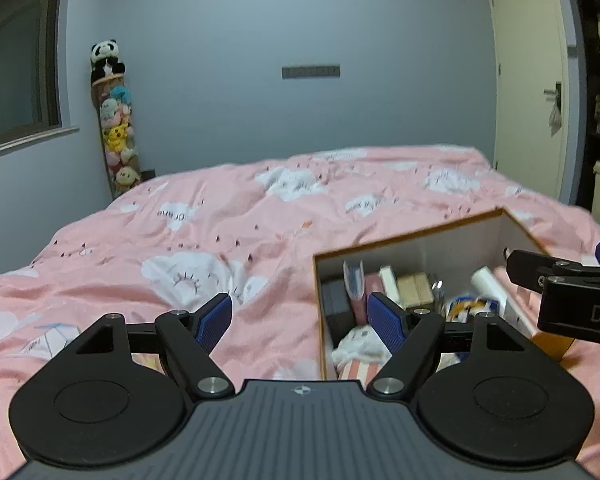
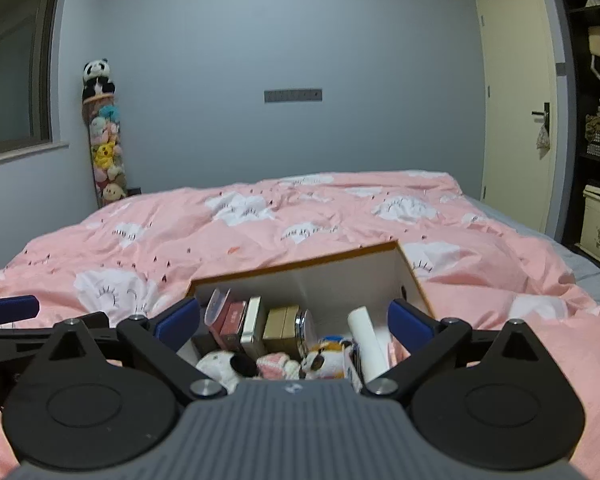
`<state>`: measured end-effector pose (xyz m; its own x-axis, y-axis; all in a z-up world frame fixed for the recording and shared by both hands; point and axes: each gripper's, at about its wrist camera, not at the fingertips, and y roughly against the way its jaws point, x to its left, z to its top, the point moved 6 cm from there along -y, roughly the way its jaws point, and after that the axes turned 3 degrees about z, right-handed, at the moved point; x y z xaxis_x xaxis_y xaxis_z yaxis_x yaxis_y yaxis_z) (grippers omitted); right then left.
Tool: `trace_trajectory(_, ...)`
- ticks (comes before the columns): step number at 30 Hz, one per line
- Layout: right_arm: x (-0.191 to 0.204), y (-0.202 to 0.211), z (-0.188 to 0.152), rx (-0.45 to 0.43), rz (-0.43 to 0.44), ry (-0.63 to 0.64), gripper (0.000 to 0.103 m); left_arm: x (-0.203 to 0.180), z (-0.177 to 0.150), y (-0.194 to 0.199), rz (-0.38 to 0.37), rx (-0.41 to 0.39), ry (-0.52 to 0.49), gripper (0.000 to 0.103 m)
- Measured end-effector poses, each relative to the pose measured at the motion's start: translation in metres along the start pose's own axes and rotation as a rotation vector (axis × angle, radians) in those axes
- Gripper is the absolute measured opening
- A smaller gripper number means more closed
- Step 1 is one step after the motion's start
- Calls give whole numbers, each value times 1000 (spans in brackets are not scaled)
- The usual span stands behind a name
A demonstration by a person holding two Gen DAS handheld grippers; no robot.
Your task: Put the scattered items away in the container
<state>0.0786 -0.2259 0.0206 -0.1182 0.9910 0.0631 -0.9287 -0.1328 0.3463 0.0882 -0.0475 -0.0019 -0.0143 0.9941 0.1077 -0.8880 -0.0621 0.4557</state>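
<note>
the box [image 2: 414, 276] sits open-topped on the bed [image 2: 260, 240], its orange rim just ahead of the right gripper [image 2: 294, 318], whose jaws are spread wide with nothing between them, straddling the near end of the box from above. inside it lie a white roll [image 2: 366, 340], a plush toy [image 2: 324, 356], a jar [image 2: 306, 328] and small cartons [image 2: 252, 326], packed close with little free floor left near the front. the left gripper [image 1: 300, 316] hangs beside the box's left wall [image 1: 320, 300], jaws also wide and empty, its right finger [image 1: 386, 320] over the box's corner and its left finger over the bedcover. the right gripper's arm [image 1: 572, 292] reaches in from the right over the box's far side. left of the box and beyond it the pink cloud-print cover lies rumpled and open. behind the bed are a blue-grey wall, a window [image 2: 16, 60] at left, a column of plush toys [image 2: 104, 140] in the corner, a cream door [image 2: 516, 112] and dark shelves [image 2: 596, 80] at right
</note>
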Motion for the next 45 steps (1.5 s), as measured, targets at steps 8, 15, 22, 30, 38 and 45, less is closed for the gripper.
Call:
trace_trajectory(8,-2,-13,-24,80,-18,-1,101,0,-27,-20,-16,154,18,88)
trace_trajectory(15,0,-27,-45,143,-54,23,101,-7,-48,-34,-56,275,10,88)
trace_trajectory(22,1,-41,-58,187,-61,41,101,-8,-63,-48,-77,359,34,88)
trace_trajectory(30,2,-45,-62,197,-64,47,101,-8,-65,-50,-74,372,35,88)
trace_trajectory(38,2,-46,-62,199,-65,53,101,-8,-66,-51,-77,382,43,88)
trace_trajectory(45,4,-46,-64,201,-67,54,101,-8,-68,-54,-80,395,47,88)
